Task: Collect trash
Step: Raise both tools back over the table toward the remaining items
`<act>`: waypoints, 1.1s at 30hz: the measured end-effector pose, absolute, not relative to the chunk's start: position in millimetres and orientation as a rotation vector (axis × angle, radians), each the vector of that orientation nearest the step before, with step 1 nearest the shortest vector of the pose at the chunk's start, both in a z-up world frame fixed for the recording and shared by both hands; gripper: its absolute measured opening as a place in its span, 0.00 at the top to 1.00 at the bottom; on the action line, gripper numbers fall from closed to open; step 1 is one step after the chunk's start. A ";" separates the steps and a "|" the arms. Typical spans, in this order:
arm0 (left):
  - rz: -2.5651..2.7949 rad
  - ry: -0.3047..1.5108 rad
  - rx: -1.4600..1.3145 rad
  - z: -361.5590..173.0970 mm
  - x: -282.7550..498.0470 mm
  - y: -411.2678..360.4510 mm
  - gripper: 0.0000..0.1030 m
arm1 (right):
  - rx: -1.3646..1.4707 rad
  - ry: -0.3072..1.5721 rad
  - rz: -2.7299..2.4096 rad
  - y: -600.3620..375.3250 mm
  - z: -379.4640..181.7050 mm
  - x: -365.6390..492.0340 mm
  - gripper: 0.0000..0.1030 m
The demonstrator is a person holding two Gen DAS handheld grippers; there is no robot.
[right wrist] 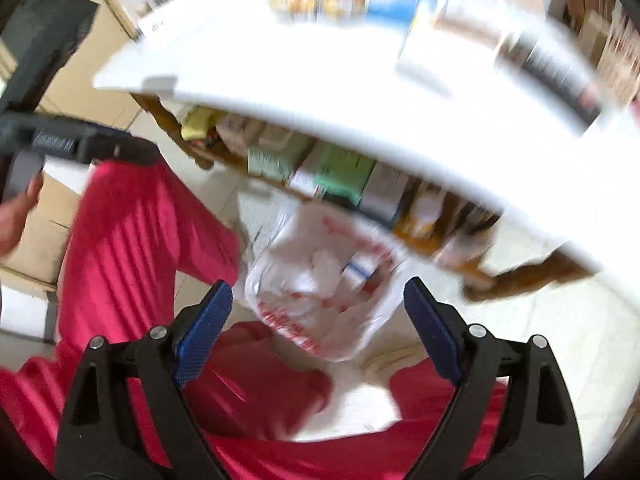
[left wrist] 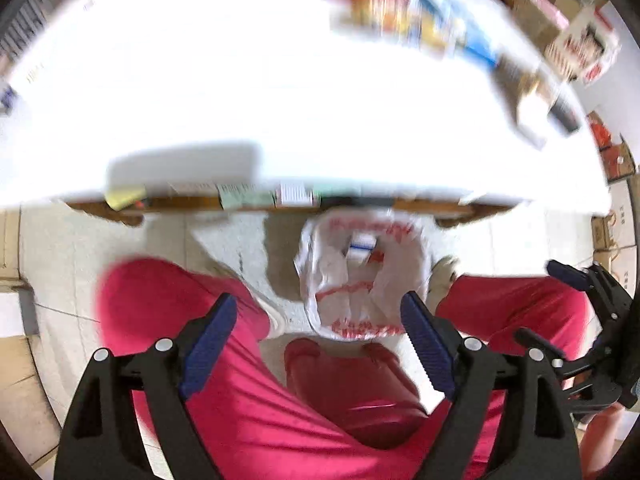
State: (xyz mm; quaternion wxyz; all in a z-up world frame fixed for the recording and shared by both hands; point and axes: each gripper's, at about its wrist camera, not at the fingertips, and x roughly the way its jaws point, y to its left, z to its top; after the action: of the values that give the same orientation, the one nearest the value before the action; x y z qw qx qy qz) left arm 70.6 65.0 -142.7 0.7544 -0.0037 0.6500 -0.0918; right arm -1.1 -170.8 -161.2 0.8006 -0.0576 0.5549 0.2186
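Observation:
A white plastic trash bag (left wrist: 360,276) with red print stands open on the floor between the person's red-trousered legs, below the table's front edge. It holds crumpled white paper and a small carton. It also shows in the right wrist view (right wrist: 324,284). My left gripper (left wrist: 320,332) is open and empty, above the bag's near side. My right gripper (right wrist: 320,320) is open and empty, also over the bag. The right gripper also shows at the right edge of the left wrist view (left wrist: 592,280). Both views are blurred.
The white table (left wrist: 280,100) fills the upper half, with colourful boxes (left wrist: 420,16) along its far right side. A shelf under the tabletop holds small boxes (right wrist: 336,172). Cardboard boxes (left wrist: 616,156) stand on the tiled floor at right.

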 end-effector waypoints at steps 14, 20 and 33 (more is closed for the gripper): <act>-0.133 1.327 -0.005 43.4 165.3 17.7 0.09 | -0.307 0.941 0.498 -251.5 46.4 80.3 0.10; -0.112 1.306 -0.009 65.6 188.7 -3.9 0.09 | -0.330 0.928 0.484 -276.0 71.1 110.6 0.10; -0.009 1.464 -0.181 6.3 256.4 -15.4 0.09 | -0.394 0.967 0.635 -288.1 62.3 146.7 0.10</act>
State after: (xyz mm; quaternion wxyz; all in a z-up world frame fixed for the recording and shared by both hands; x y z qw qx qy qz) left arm 256.4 -15.4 6.3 0.7400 -0.0826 0.6675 -0.0040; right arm 146.7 -288.1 62.3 0.8191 -0.1850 0.4539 0.2979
